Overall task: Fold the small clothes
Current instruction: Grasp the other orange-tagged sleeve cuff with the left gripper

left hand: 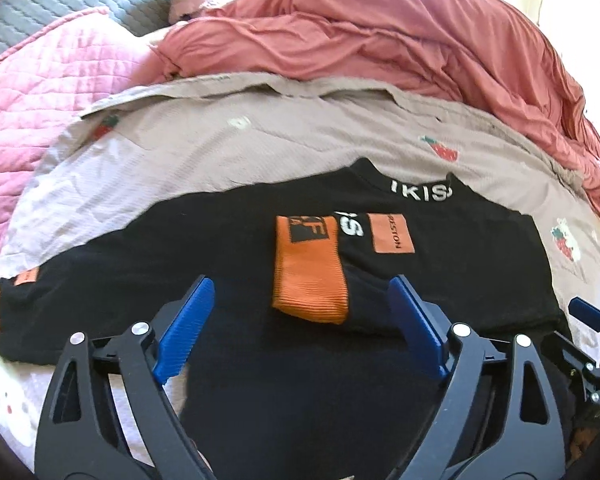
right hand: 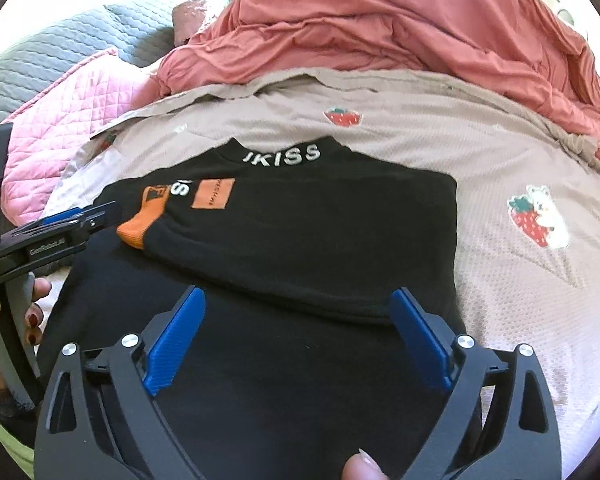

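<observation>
strawberry-print bedsheet, rumpled coral duvet, pink quilt

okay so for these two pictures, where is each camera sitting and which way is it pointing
Left wrist: sits on the left gripper, facing down and forward at the black sweatshirt; the right gripper shows at the right edge.
Right wrist: sits on the right gripper, facing the same sweatshirt's folded side; the left gripper and hand show at left.
Shared: sweatshirt, strawberry-print sheet, red duvet.

Black tongs (blue ribbed pads), silver screws.
</observation>
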Tool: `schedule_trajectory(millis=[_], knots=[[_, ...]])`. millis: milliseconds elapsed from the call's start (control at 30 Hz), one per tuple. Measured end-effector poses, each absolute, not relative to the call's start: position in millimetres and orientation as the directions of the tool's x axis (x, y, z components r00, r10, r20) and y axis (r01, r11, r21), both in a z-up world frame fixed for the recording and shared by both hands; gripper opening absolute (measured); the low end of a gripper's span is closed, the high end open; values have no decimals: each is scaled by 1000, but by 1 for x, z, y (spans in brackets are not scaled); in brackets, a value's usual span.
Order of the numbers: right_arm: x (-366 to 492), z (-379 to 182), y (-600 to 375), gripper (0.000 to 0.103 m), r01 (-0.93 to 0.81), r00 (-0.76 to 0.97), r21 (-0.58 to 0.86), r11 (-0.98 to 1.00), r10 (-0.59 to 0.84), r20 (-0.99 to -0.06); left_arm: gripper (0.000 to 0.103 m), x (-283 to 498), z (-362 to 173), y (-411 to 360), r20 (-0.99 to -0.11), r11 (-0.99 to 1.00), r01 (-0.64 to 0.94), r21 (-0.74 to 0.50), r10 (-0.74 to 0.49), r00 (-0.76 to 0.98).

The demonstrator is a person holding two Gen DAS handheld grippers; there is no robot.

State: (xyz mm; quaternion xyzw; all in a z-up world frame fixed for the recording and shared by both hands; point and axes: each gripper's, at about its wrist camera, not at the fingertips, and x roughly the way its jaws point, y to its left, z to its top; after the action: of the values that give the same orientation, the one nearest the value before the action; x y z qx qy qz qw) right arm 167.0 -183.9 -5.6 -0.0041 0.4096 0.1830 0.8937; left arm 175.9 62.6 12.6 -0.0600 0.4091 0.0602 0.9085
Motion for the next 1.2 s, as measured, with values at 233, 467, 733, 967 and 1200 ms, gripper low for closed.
schedule_trajectory(millis=[233, 467, 733, 967, 1200], knots=[[159, 10, -162, 95, -369, 618, 129, 920, 346, -705, 86, 147, 29, 99, -715, 964, -256, -68, 132, 687], [153, 16, -127, 95, -428, 605, 120, 896, 382, -699, 86, 118, 33, 146, -703, 927, -367, -79, 209, 679], [147, 13, -76, 95, -508, 569, 110, 854, 428, -702, 87, 89, 18, 191, -726, 872, -487, -53, 300, 618], [141, 8, -28, 95, -584, 535, 79, 808, 456, -712, 87, 60, 10, 246, -749, 744, -655, -133, 357, 558], [138, -2, 8, 95, -625, 498, 71, 777, 467, -731, 84, 31, -1, 294, -775, 578, -794, -187, 410, 481]])
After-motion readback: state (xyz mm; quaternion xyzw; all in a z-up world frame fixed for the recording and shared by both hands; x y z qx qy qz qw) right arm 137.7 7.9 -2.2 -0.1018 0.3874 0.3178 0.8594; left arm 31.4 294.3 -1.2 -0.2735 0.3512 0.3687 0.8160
